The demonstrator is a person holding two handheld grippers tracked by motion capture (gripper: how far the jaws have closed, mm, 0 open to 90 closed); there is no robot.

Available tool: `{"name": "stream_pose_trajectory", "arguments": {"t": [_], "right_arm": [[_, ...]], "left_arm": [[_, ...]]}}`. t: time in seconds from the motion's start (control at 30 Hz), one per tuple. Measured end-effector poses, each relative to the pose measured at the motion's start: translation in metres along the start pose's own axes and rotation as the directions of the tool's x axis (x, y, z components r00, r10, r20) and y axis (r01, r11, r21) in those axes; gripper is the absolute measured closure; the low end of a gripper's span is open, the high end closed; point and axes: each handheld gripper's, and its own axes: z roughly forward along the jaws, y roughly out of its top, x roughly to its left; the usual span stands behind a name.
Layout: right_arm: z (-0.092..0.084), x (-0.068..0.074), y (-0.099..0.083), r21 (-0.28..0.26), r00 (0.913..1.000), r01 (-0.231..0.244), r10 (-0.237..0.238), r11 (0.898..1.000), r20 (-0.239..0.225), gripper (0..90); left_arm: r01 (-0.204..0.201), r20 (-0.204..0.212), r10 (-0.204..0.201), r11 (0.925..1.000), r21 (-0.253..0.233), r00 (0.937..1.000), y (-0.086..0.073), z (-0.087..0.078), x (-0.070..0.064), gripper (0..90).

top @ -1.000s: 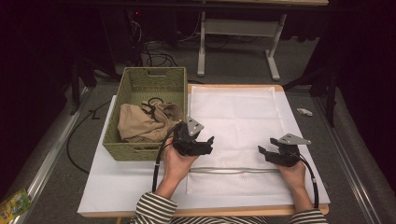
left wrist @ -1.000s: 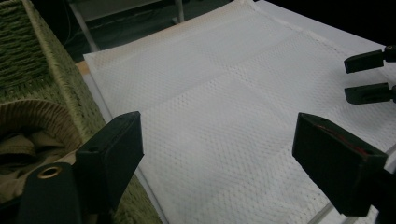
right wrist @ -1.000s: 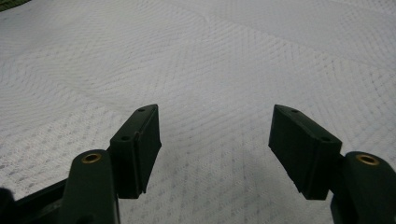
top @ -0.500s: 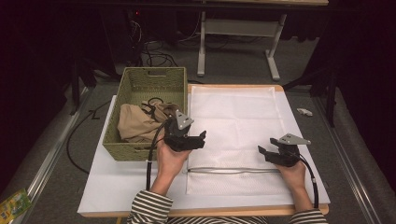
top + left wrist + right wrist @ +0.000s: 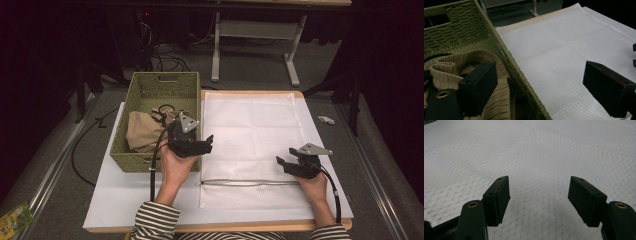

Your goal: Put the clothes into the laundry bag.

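A white mesh bag [image 5: 252, 145] lies flat on the white table [image 5: 107, 200], its zipper edge toward the person, with a green basket [image 5: 150, 90] touching its left edge and holding a beige cloth [image 5: 142, 131]. The left gripper [image 5: 197, 146] hangs over the basket's right wall, jaws wide and empty, one above the cloth, one above the bag. The right gripper [image 5: 282, 162] rests at the bag's right side, jaws apart, nothing between them.

Beyond my right claw [image 5: 285, 155], off the right edge of the white surface [image 5: 115, 210], a small white scrap [image 5: 325, 119] lies on the grey floor [image 5: 380, 165]. Far ahead of it stands a pale table frame [image 5: 252, 30], with dark cables [image 5: 167, 57] coiled beside it. Behind and well left of my left claw [image 5: 206, 145], a green-yellow packet [image 5: 14, 220] lies on the floor.
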Motion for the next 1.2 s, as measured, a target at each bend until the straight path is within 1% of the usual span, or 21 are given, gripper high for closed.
{"name": "stream_pose_trajectory", "arguments": {"t": [0.1, 0.13, 0.2, 0.23, 0.27, 0.3, 0.4, 0.43, 0.47, 0.53, 0.57, 0.73, 0.9, 1.03, 1.13, 1.17, 1.2], "right_arm": [[0.000, 0.000, 0.000, -0.001, 1.0000, 0.001, -0.001, 1.000, -0.002, 34.0], [0.000, 0.000, 0.000, 0.000, 1.0000, 0.001, -0.001, 1.000, -0.002, 34.0], [0.000, -0.001, 0.000, -0.002, 1.0000, 0.006, -0.006, 1.000, -0.002, 34.0], [0.000, 0.000, 0.000, 0.000, 1.0000, 0.002, -0.002, 1.000, 0.000, 34.0], [0.000, 0.000, 0.000, -0.001, 1.0000, -0.004, 0.004, 1.000, 0.001, 34.0], [0.000, 0.000, 0.000, -0.001, 1.0000, 0.001, -0.001, 1.000, 0.001, 34.1], [0.000, 0.000, 0.000, 0.002, 1.0000, 0.002, -0.002, 1.000, 0.001, 34.0], [0.000, 0.000, 0.000, 0.003, 1.0000, 0.003, -0.003, 1.000, 0.001, 34.0], [0.000, 0.000, 0.000, 0.004, 1.0000, 0.003, -0.003, 1.000, 0.000, 34.1], [0.000, 0.000, 0.000, 0.003, 1.0000, -0.001, 0.001, 1.000, 0.002, 34.0], [0.000, 0.000, 0.000, 0.005, 1.0000, 0.003, -0.003, 1.000, 0.003, 34.0], [0.000, 0.000, 0.000, 0.006, 1.0000, 0.003, -0.003, 1.000, 0.003, 34.0], [0.001, 0.001, 0.000, 0.008, 1.0000, 0.001, -0.001, 1.000, 0.004, 33.9], [0.001, 0.001, 0.000, 0.009, 1.0000, 0.002, -0.002, 1.000, 0.004, 33.8], [0.001, 0.001, 0.001, 0.011, 1.0000, 0.000, 0.000, 1.000, 0.004, 33.8], [0.001, 0.001, 0.000, 0.009, 1.0000, 0.006, -0.006, 1.000, 0.004, 33.8], [0.001, 0.001, 0.001, 0.012, 1.0000, 0.002, -0.002, 1.000, 0.004, 33.8]], "left_arm": [[0.013, -0.010, -0.013, 0.9999, -0.004, 0.9999, 0.001, -0.002, 0.004, 12.1], [0.011, -0.013, -0.011, 0.9999, 0.003, 0.9999, 0.001, -0.003, 0.007, 11.8], [0.017, -0.018, -0.017, 0.9999, 0.000, 0.9997, 0.001, -0.003, 0.009, 11.2], [0.020, -0.027, -0.020, 0.9998, 0.002, 0.9995, 0.002, -0.005, 0.012, 10.9], [0.020, -0.027, -0.020, 0.9998, 0.002, 0.9995, 0.002, -0.005, 0.012, 10.6], [0.032, -0.030, -0.032, 0.9995, -0.005, 0.9991, 0.001, -0.005, 0.015, 10.4], [0.039, -0.034, -0.039, 0.9992, -0.004, 0.9987, 0.001, -0.005, 0.018, 9.8], [0.042, -0.033, -0.041, 0.9991, 0.002, 0.9986, 0.001, -0.006, 0.020, 9.1], [0.046, -0.040, -0.046, 0.9989, 0.003, 0.9981, 0.001, -0.006, 0.022, 8.5], [0.043, -0.044, -0.043, 0.9990, 0.008, 0.9981, 0.001, -0.006, 0.024, 8.2], [0.048, -0.049, -0.048, 0.9988, 0.005, 0.9976, 0.000, -0.006, 0.024, 8.1], [0.056, -0.065, -0.055, 0.9981, 0.025, 0.9964, 0.000, -0.006, 0.032, 7.3], [0.072, -0.086, -0.069, 0.9969, 0.030, 0.9939, 0.000, -0.005, 0.039, 5.8], [0.090, -0.096, -0.085, 0.9948, 0.047, 0.9917, -0.001, -0.004, 0.047, 4.2], [0.108, -0.115, -0.101, 0.9926, 0.055, 0.9882, -0.002, -0.004, 0.053, 3.2], [0.111, -0.122, -0.104, 0.9921, 0.058, 0.9871, -0.002, -0.003, 0.055, 2.9], [0.114, -0.136, -0.104, 0.9909, 0.071, 0.9853, -0.003, -0.003, 0.058, 2.1]]}}
